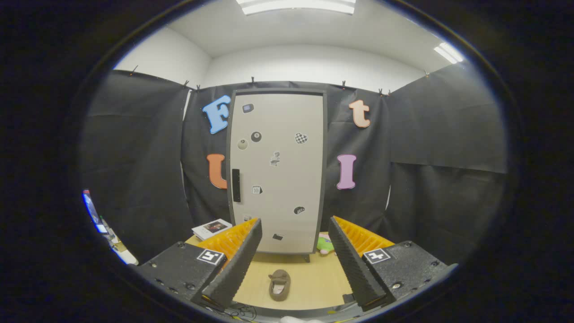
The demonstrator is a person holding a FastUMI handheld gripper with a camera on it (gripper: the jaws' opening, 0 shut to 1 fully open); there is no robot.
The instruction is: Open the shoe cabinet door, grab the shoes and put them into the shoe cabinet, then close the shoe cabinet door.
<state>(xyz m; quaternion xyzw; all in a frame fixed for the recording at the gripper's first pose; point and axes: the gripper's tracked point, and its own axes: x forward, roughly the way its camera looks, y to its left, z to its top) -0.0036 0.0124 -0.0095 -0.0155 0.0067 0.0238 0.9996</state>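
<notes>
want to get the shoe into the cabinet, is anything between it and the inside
Yes: the cabinet door is shut, closing off the inside. The shoe lies on the table in front of it, between the open gripper fingers, nothing in between.

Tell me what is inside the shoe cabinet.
Its door is closed, so the inside is hidden. The open gripper faces it; one brown shoe lies outside on the floor.

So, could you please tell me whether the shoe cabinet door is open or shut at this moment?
Shut: the door sits flush in its dark frame, handle untouched. The gripper fingers are open, with the shoe on the floor between them.
</notes>
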